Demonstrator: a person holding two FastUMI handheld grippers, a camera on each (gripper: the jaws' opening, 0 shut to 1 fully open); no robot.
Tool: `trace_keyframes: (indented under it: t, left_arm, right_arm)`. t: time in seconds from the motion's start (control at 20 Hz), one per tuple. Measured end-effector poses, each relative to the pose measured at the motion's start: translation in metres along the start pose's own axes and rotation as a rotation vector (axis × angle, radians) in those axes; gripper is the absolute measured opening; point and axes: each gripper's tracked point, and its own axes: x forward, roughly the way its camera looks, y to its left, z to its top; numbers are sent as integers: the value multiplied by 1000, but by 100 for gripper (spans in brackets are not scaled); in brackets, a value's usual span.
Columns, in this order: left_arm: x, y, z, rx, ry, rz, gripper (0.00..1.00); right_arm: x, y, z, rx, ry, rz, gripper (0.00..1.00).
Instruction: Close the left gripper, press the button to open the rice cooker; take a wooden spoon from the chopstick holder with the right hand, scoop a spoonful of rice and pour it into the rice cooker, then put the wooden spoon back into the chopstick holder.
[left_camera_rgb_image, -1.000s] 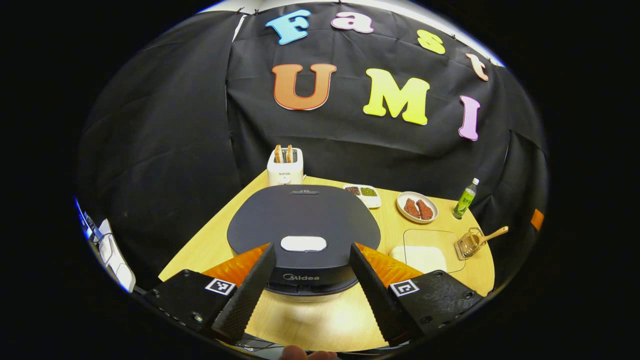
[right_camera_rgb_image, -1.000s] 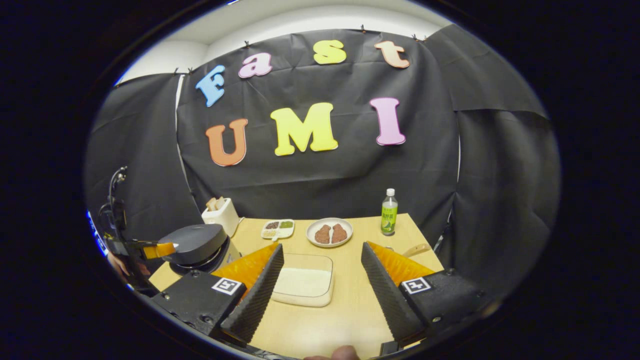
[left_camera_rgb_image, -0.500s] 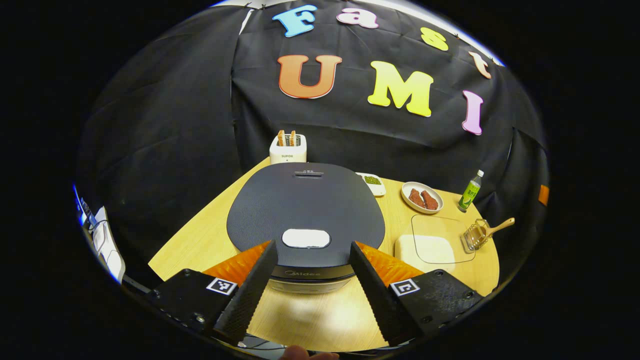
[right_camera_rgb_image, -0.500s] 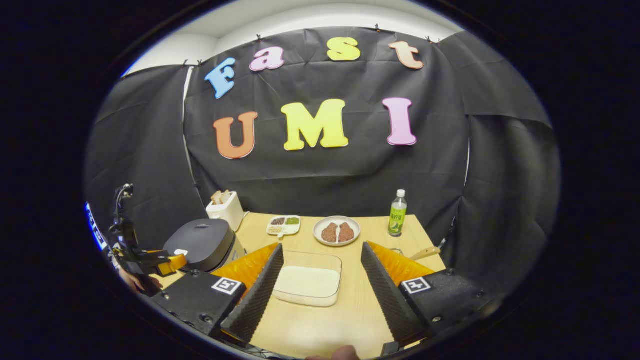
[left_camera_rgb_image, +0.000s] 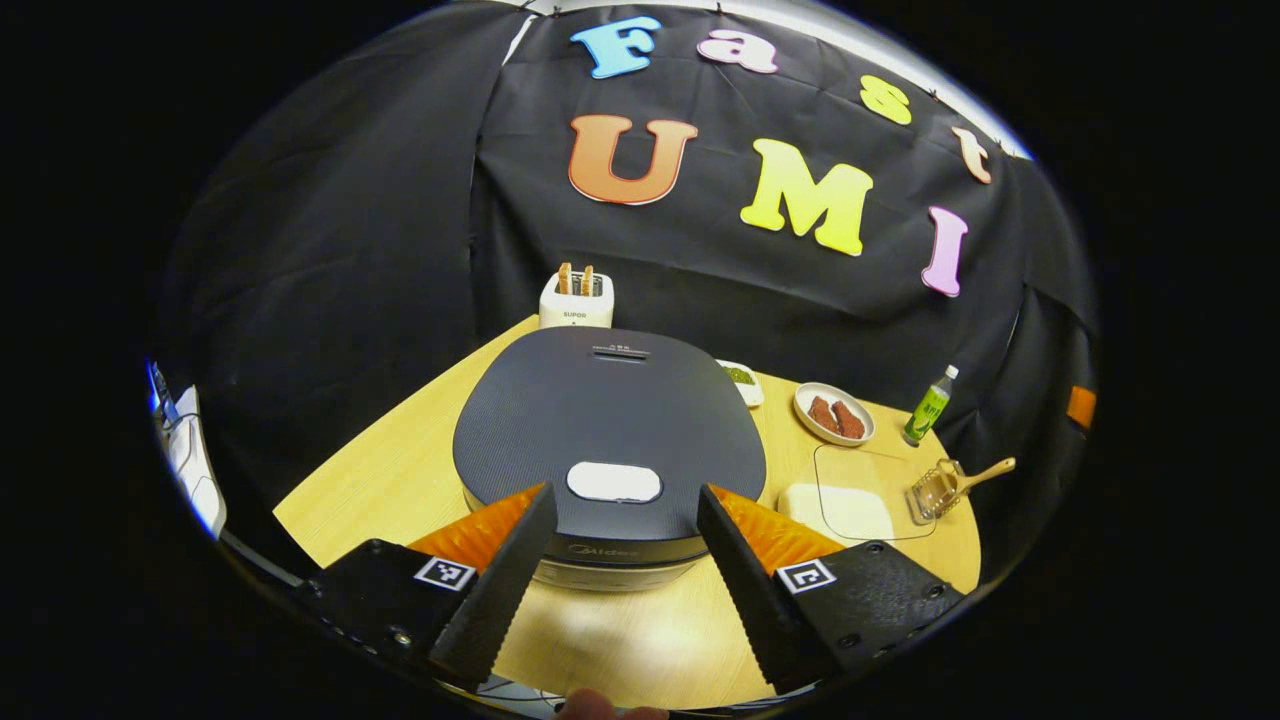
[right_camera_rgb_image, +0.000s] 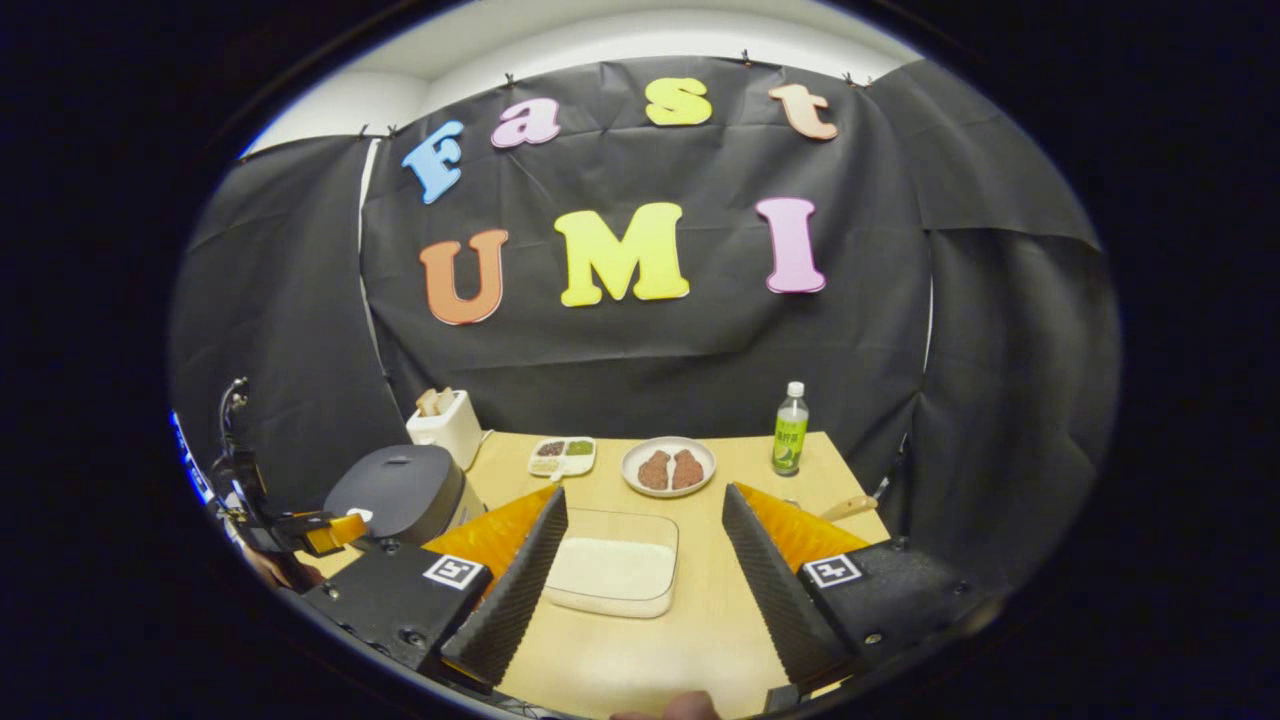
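The dark rice cooker (left_camera_rgb_image: 608, 430) sits shut on the wooden table, its pale oval button (left_camera_rgb_image: 613, 482) at the front of the lid. My left gripper (left_camera_rgb_image: 622, 575) is open just in front of the cooker, fingers either side of the button and short of it. A wire chopstick holder (left_camera_rgb_image: 932, 490) with a wooden spoon (left_camera_rgb_image: 975, 473) stands at the right. A clear dish of rice (right_camera_rgb_image: 612, 568) lies between the fingers of my open right gripper (right_camera_rgb_image: 635, 590), farther off. The right gripper view has the cooker (right_camera_rgb_image: 400, 488) at left and the spoon handle (right_camera_rgb_image: 848, 508) at right.
A white toaster (left_camera_rgb_image: 575, 302) with bread stands behind the cooker. A divided dish of beans (right_camera_rgb_image: 561, 455), a plate with brown pieces (right_camera_rgb_image: 668, 466) and a green bottle (right_camera_rgb_image: 789, 429) line the table's back. The table edge runs close below both grippers.
The left gripper has drawn back and lifted slightly, so the cooker sits a little lower and farther in its view. The right gripper has barely shifted. Both stay open.
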Motion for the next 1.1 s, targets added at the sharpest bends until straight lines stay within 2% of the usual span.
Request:
trace_keyframes:
  t: [0.2, 0.25, 0.3, 0.35, 0.55, 0.65, 0.8, 1.1]
  left_arm:
    - [-10, 1, 14, 3, -23, 31, 95]
    - [-14, -2, 24, 6, -47, 40, 100]
    - [-21, -5, 35, 12, -78, 43, 95]
    - [-30, -10, 49, 26, -116, 44, 95]
    - [-85, -37, 105, 117, -279, -13, 95]
    - [-114, -47, 118, 149, -329, -38, 95]
    - [-165, -64, 122, 135, -374, -97, 95]
    - [-255, -67, 93, 152, -432, -159, 95]
  right_arm:
    - [-1, -18, 5, 8, -18, 3, 100]
    - [-2, -23, 10, 9, -29, 2, 100]
    - [-4, -27, 13, 13, -43, 3, 100]
    - [-6, -31, 19, 17, -60, 4, 100]
    - [-30, -34, 38, 28, -131, -3, 99]
    - [-52, -31, 49, 32, -180, -20, 99]
    - [-95, -17, 54, 41, -236, -51, 99]
    - [-189, 20, 37, 19, -305, -99, 100]
